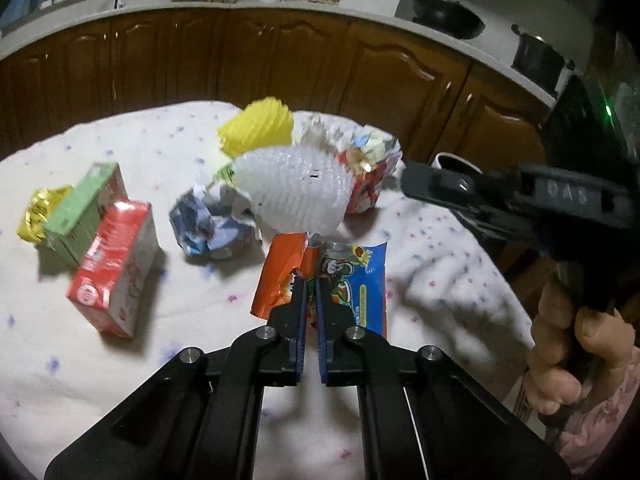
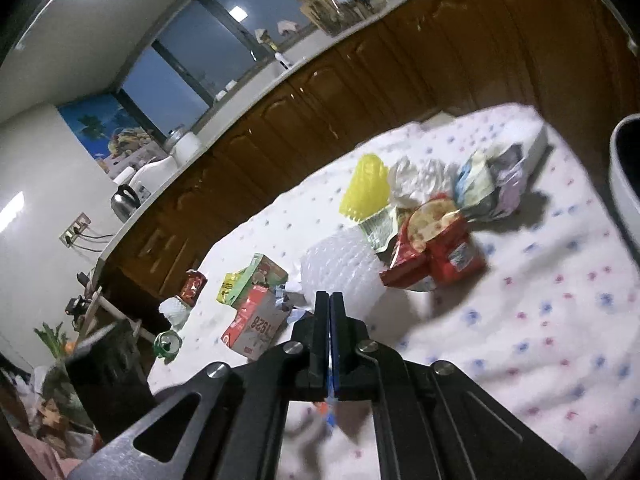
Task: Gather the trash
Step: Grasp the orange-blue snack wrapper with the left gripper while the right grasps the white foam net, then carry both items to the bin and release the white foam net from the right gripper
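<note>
While the litter lies scattered over the flower-print tablecloth [image 1: 440,248], the step in hand reads as the first pick-up: left gripper [image 1: 311,280] clenched, its blue pads nipping the seam where an orange wrapper [image 1: 280,268] meets a blue cartoon snack wrapper [image 1: 360,284]; which of the two it holds cannot be told. Right gripper [image 2: 329,300] is clenched too, jaws pressed together with nothing visible between them, hovering near the white bubble-wrap sleeve [image 2: 340,264] and red carton [image 2: 252,328]. Next move calls for lifting the nipped wrapper clear and carrying it toward the white bin rim [image 2: 624,184], probably the receptacle.
</note>
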`<state>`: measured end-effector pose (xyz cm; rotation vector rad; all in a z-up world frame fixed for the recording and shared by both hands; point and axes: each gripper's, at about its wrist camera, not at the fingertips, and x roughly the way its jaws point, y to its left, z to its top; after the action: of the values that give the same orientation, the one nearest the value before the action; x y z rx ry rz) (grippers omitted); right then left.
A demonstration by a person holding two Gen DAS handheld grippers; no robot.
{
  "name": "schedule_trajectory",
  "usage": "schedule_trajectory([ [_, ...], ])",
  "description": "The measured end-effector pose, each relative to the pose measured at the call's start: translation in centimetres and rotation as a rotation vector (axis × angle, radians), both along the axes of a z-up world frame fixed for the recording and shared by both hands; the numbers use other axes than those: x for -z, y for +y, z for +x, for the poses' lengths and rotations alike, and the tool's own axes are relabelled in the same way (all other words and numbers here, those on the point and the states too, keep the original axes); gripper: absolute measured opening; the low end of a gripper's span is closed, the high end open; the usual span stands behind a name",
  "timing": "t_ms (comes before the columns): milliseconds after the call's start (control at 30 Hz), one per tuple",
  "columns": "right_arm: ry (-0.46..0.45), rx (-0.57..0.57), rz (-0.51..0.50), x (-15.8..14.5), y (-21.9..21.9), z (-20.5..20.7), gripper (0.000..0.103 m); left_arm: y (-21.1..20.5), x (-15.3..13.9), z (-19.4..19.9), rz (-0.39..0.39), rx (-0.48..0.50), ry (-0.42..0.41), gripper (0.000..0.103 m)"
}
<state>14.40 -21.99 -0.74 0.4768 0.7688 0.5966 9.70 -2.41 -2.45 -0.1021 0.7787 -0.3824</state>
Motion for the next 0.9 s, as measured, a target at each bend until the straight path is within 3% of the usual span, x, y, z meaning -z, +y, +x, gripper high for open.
schedule_trajectory([
  [167,0.008,0.007,-0.064,0.1,0.3,0.4,0.012,1.5,-1.2,-0.8,0.006,-0.013,-0.016,0.004],
  [300,-0.032,-0.013,-0.123,0.4,2.4,1.2,0.063,3.5,-1.5,-1.5,0.002,-0.051,-0.006,0.004],
  [467,-0.045,-0.033,-0.309,2.0,5.6,3.1,0.064,6.4,-2.0,-1.3,-0.028,-0.123,-0.011,0.004],
  [567,-0.005,-0.076,-0.324,3.4,6.6,4.0,0.061,7.3,-2.1,-1.0,-0.031,-0.145,-0.015,0.004],
  [600,-0.002,-0.090,-0.320,3.6,6.8,4.0,0.046,7.4,-2.2,-0.9,-0.031,-0.148,-0.016,0.004],
  [633,-0.001,-0.097,-0.320,3.7,6.9,3.9,0.023,7.5,-2.3,-0.8,-0.031,-0.150,-0.018,0.004],
  [667,-0.005,-0.106,-0.310,3.7,6.9,3.6,0.016,7.5,-2.4,-0.6,-0.030,-0.151,-0.021,0.004],
  [733,-0.029,-0.113,-0.285,3.1,6.6,2.7,0.011,7.3,-2.6,-0.2,-0.032,-0.150,-0.025,0.004],
  [900,-0.082,-0.108,-0.163,0.4,3.8,-0.1,0.011,5.9,-3.8,0.7,-0.041,-0.129,-0.049,0.004],
])
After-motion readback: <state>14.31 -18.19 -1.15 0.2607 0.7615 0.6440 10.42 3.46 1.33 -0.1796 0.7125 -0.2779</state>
